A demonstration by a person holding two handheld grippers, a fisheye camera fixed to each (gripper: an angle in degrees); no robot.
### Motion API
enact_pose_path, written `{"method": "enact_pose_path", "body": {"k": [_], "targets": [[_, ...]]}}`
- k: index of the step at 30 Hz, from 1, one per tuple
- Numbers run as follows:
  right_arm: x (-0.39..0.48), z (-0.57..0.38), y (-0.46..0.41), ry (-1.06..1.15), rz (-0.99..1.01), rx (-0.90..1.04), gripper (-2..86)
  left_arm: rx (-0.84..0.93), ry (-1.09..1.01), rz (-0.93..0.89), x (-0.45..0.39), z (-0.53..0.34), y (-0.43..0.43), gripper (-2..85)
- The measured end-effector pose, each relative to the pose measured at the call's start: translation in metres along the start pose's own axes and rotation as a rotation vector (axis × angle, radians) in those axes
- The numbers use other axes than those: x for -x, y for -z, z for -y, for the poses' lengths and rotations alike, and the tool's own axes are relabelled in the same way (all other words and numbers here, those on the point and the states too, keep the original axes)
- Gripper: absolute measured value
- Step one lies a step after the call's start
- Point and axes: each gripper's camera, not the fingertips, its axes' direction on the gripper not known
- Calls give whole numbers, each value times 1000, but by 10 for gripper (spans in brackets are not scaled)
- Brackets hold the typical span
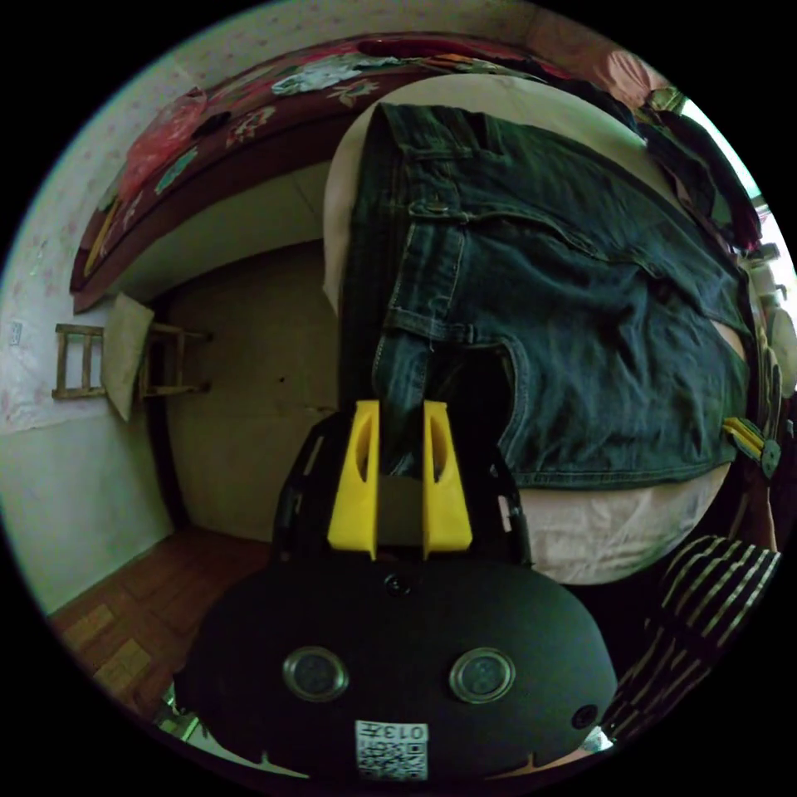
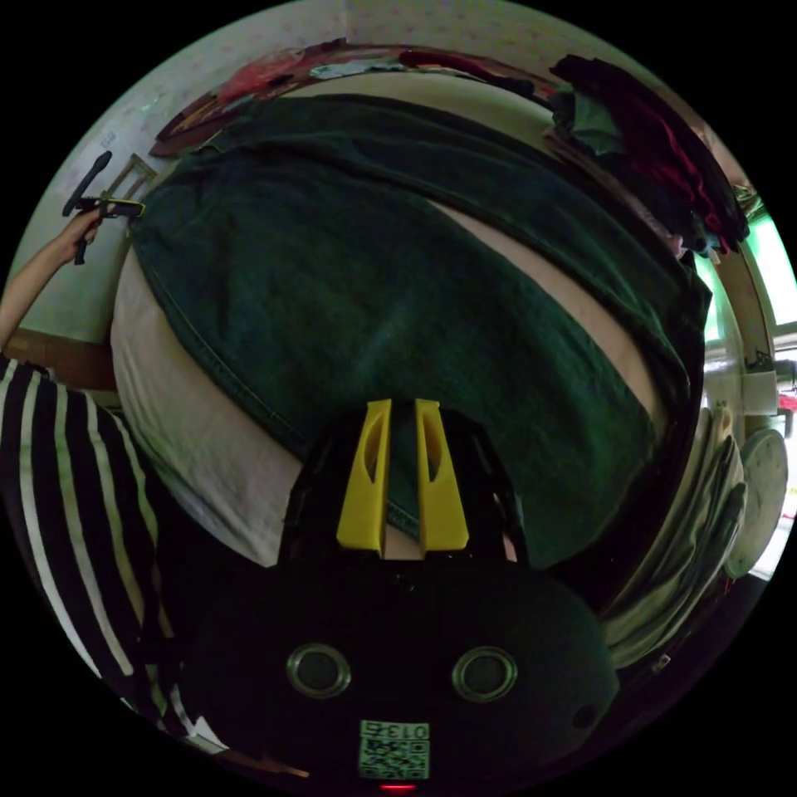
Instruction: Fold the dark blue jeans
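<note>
Bed with a pale off-white sheet (image 1: 614,523) carries the work. Patterned dark red floral cover (image 1: 274,91) runs along its far side in the left gripper view.

Dark blue denim jeans (image 1: 581,332) lie spread flat on the sheet. Left gripper view: waistband end with belt loops, a metal button and the fly toward the bed edge, part of the waist hanging over that edge. Right gripper view: the two legs (image 2: 398,274) stretch across the sheet, a wedge of pale sheet showing between them.

Heap of dark and red clothes (image 2: 664,158) sits at the far edge of the bed, apart from the jeans.

Person's black-and-white striped sleeve (image 2: 58,490) shows at the side in the right gripper view; same stripes (image 1: 714,598) show in the left gripper view.

Small wooden chair (image 1: 124,361) stands against the wall, well apart from the bed, above a red-brown wood floor (image 1: 133,614).

Left gripper (image 1: 400,415), yellow two-jaw: jaws close together with a strip of waistband denim running between them, clamped on the jeans at the waist. It also shows small, in a hand, at the waist corner (image 2: 116,207).

Right gripper (image 2: 403,415), yellow two-jaw: jaws nearly together, pinching the hemmed edge of a leg near the bed's near side.
</note>
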Motion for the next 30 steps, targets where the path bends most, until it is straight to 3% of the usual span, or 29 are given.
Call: {"method": "enact_pose_path", "body": {"k": [6,10,15,22,25,30], "targets": [[23,8,11,-1,-51,46,12,2,-140,107,12,-17,19,24],[37,12,13,-14,-77,53,3,-59,-25,-72,55,-36,11,22],[41,9,25,-50,-95,69,1,-50,-98,-65,58,-49,-10,35],[69,-28,46,-71,-231,-34,0,-231,-47,-70,89,-95,35,48],[80,-32,36,-65,-270,-28,0,-292,-123,-109,68,-99,41,35],[72,-33,14,-83,-204,54,1,-241,-359,-2,-15,-80,17,4]]}}
